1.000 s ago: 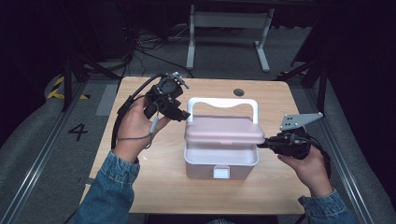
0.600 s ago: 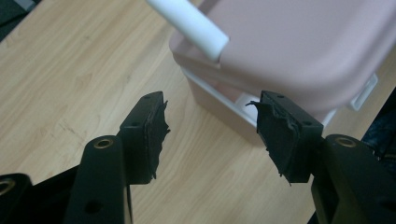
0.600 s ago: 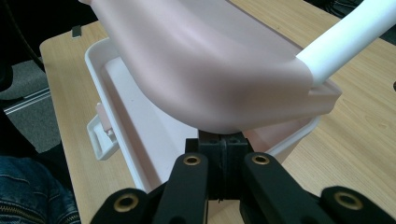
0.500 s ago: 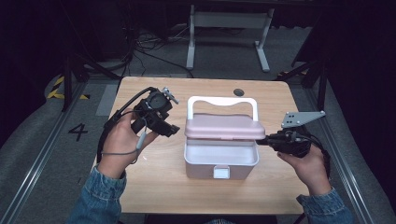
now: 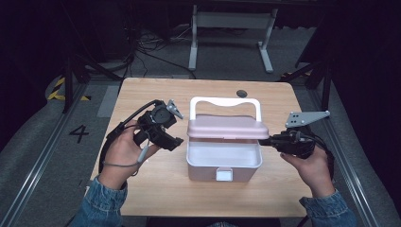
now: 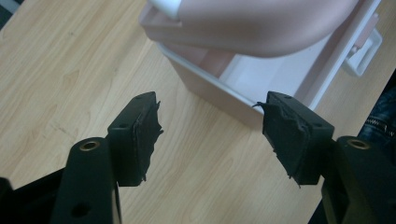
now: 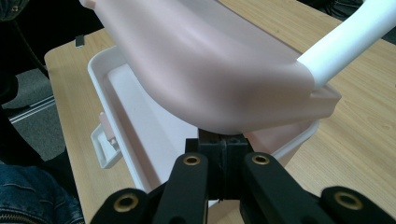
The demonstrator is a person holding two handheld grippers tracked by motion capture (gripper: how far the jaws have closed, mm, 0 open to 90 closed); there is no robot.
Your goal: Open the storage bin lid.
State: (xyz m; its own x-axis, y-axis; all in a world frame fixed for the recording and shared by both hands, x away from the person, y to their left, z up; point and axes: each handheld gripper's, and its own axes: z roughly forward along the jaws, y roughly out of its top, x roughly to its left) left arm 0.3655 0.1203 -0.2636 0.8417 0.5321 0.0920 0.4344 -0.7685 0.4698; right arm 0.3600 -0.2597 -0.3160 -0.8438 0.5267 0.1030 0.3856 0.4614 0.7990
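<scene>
From the high view, the pink box (image 5: pixel 224 161) sits mid-table (image 5: pixel 156 203), its pink lid (image 5: pixel 227 127) lifted at the front and the white handle (image 5: pixel 225 101) standing up behind it. The right gripper (image 5: pixel 265 141) is pinched shut at the lid's right edge, propping it. The left gripper (image 5: pixel 176 141) hovers just off the box's left side, nothing in it.

Left gripper view: jaws spread wide, having just been opening, bare wood between them; the box's corner lies just ahead, the lid above it, the white latch (image 6: pixel 366 51) beyond to the right.

Right gripper view: jaws clamped together right under the lid's rim, the open box tray directly ahead and below.
</scene>
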